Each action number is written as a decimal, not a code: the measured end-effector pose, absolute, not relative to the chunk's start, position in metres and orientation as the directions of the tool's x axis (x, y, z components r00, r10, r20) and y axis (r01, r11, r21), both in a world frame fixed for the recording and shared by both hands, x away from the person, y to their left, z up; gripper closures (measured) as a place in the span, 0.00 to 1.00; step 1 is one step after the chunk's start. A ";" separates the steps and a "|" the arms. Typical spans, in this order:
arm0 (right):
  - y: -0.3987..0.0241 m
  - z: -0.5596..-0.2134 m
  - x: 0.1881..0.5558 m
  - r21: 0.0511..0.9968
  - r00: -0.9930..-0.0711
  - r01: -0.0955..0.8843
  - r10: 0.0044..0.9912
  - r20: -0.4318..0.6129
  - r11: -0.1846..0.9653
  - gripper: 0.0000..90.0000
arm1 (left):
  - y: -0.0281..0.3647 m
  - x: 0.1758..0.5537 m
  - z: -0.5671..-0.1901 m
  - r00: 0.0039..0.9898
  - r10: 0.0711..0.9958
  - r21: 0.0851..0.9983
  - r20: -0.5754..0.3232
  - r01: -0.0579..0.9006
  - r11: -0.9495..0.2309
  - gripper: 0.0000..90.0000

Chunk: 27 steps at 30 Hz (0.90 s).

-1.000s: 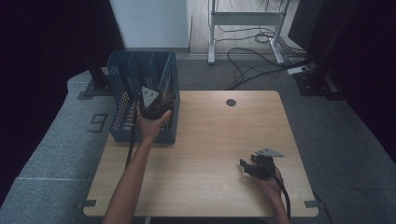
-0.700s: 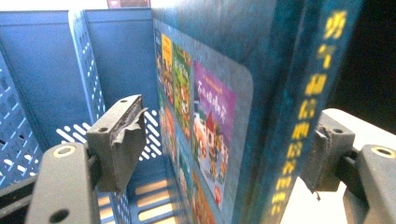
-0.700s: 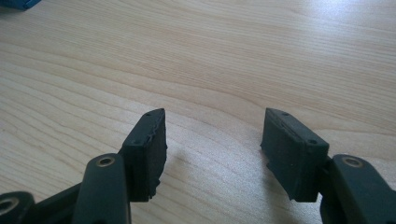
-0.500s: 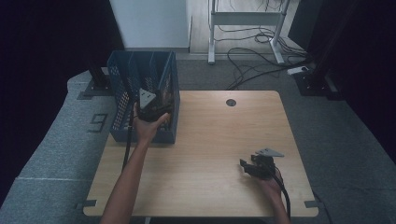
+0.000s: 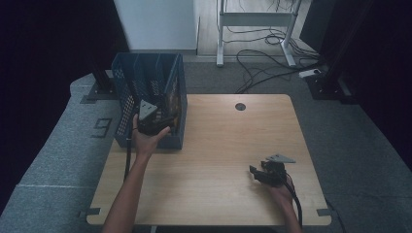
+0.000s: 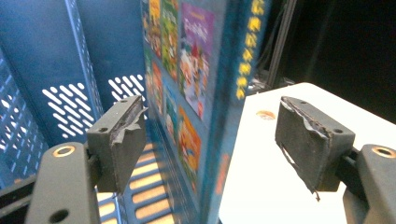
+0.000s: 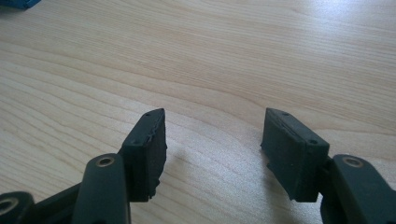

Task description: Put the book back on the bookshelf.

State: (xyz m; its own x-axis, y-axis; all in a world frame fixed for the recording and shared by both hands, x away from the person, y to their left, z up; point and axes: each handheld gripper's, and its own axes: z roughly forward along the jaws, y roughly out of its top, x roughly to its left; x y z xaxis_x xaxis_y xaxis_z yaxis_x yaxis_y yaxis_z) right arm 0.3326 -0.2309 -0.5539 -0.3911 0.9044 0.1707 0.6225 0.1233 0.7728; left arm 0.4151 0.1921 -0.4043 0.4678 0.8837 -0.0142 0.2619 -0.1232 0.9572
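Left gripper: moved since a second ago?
Yes. In the high view the left gripper has slid a little toward the near-left, from the blue rack's right wall toward its near edge, jaws open astride the book.

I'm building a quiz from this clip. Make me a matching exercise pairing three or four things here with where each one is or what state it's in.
Things:
1. book
2. blue basket
3. left gripper
4. right gripper

Places or states:
A. jaws open over bare wood
B. at the table's left edge
C. standing upright inside the basket
D. jaws open either side of the book, not touching

Pairs: 1-C, 2-B, 3-D, 4-A
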 end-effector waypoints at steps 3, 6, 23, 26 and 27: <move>-0.231 -0.554 0.333 0.773 -0.392 0.622 0.904 0.171 0.124 0.44 | 0.195 0.409 -0.407 0.478 0.878 0.953 -0.019 0.273 -0.129 0.28; -0.231 -0.554 0.333 0.773 -0.392 0.623 0.904 0.170 0.125 0.44 | 0.197 0.401 -0.411 0.489 0.872 0.950 -0.021 0.281 -0.135 0.28; -0.235 -0.554 0.335 0.772 -0.387 0.627 0.901 0.196 0.101 0.44 | 0.206 0.354 -0.437 0.568 0.822 0.927 -0.042 0.330 -0.180 0.27; -0.235 -0.554 0.335 0.772 -0.387 0.627 0.901 0.197 0.101 0.44 | 0.209 0.348 -0.442 0.573 0.817 0.926 -0.065 0.341 -0.165 0.27; -0.235 -0.554 0.335 0.772 -0.388 0.628 0.900 0.198 0.101 0.44 | 0.209 0.345 -0.444 0.575 0.815 0.925 -0.068 0.343 -0.165 0.27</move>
